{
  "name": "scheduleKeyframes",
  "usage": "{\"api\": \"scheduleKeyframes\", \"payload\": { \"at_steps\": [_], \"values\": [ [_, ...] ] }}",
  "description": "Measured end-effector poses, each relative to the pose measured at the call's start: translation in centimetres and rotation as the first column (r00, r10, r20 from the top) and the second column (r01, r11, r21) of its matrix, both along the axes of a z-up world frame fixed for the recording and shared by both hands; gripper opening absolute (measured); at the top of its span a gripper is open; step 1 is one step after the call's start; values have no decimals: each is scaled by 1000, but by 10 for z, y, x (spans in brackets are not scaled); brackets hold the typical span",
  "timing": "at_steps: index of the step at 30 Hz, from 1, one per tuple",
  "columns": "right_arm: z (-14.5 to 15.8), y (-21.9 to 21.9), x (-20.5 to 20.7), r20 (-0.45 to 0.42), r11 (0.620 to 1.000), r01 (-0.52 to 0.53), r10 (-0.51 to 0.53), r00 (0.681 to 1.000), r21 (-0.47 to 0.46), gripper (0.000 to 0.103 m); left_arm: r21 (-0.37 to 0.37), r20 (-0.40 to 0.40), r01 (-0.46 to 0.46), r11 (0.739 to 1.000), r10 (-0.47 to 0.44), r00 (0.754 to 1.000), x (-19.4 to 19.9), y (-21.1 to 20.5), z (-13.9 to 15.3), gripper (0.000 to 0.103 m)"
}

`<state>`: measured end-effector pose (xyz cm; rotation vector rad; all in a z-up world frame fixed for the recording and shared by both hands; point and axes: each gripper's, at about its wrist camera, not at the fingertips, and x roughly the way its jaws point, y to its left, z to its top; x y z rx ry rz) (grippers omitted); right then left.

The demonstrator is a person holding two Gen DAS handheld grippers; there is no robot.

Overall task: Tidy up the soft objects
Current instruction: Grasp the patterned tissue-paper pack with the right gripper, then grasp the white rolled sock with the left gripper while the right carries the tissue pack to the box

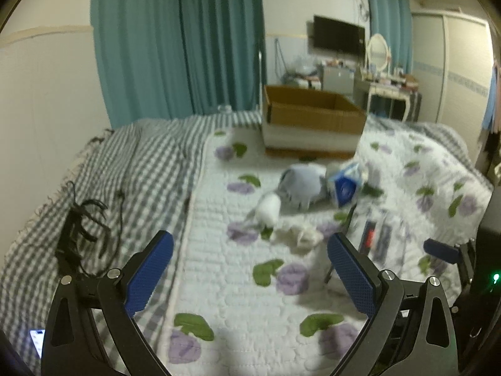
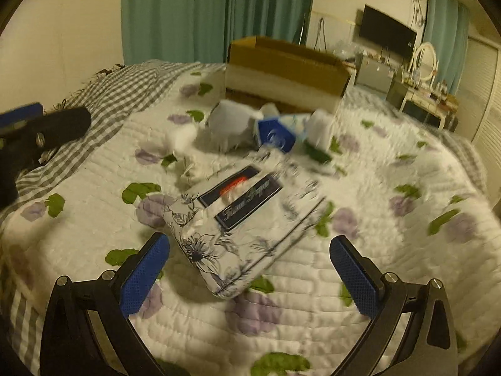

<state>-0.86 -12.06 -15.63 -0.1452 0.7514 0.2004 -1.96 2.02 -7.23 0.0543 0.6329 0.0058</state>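
Soft things lie in a loose heap on the quilted bed. In the left wrist view I see a grey plush (image 1: 302, 185), a white soft piece (image 1: 269, 208), crumpled white cloth (image 1: 299, 235) and a blue-and-white pack (image 1: 346, 185). My left gripper (image 1: 250, 269) hovers open, short of the heap, nothing between its fingers. In the right wrist view a floral tissue pack (image 2: 238, 228) lies just ahead of my open right gripper (image 2: 250, 269). The grey plush (image 2: 230, 125) and blue pack (image 2: 277, 134) sit behind it. An open cardboard box (image 2: 281, 69) stands beyond the heap.
The cardboard box (image 1: 313, 116) sits at the bed's far side. A grey checked blanket (image 1: 131, 169) covers the left of the bed, with a black strap tangle (image 1: 84, 228) on it. Teal curtains (image 1: 175, 40) and a dressing table (image 1: 388, 84) lie beyond. A phone (image 1: 37, 340) glows at lower left.
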Motion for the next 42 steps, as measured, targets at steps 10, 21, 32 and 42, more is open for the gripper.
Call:
{"api": "scheduleKeyframes", "payload": {
  "at_steps": [10,21,32,42],
  "values": [
    [-35,6,33,-59,998,6,-3,998,65,83,25,-76,9,1000,-7,997,17,-1,-25,101],
    [18,-10,8,114,999,-22,18,993,33,45,6,-102,6,1000,-5,995,29,-7,-25,100],
    [52,-60,39,166,989,113,-128,978,99,38,18,-153,44,999,-41,987,75,-52,-37,93],
    [35,-62,45,147,992,95,-107,983,86,37,-25,-297,45,999,-50,953,108,-52,-77,53]
  ]
}}
